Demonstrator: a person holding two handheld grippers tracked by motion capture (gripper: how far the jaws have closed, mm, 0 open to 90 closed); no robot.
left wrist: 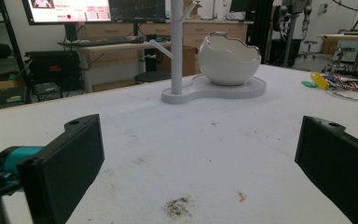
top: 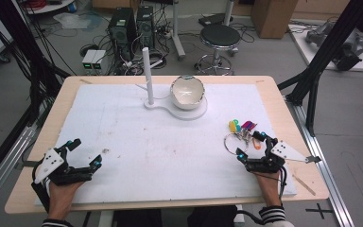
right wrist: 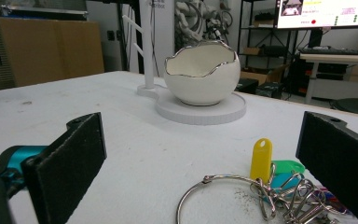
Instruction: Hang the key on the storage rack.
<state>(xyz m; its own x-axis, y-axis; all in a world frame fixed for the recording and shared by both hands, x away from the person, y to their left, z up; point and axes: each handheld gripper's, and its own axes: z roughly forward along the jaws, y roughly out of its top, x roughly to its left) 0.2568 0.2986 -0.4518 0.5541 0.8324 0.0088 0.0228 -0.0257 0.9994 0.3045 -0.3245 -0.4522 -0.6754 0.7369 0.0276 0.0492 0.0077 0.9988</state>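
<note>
Keyring (top: 240,135) with coloured tags — lies flat on the white mat, near right, untouched, just beyond the right gripper (top: 254,144), whose jaws gape empty. Left gripper (top: 86,152), near left, likewise wide and empty. Stand (top: 147,75) and eggshell bowl (top: 187,92) far centre — nothing hung yet.

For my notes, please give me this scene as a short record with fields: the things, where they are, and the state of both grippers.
surface: white mat on a wooden table
key bunch: large ring with coloured tags, just in front of the right gripper, not touched
stand: white base with an upright post, far centre
bowl: white, eggshell-shaped, on the stand's base
left gripper: open, holds nothing
right gripper: open, holds nothing
</note>
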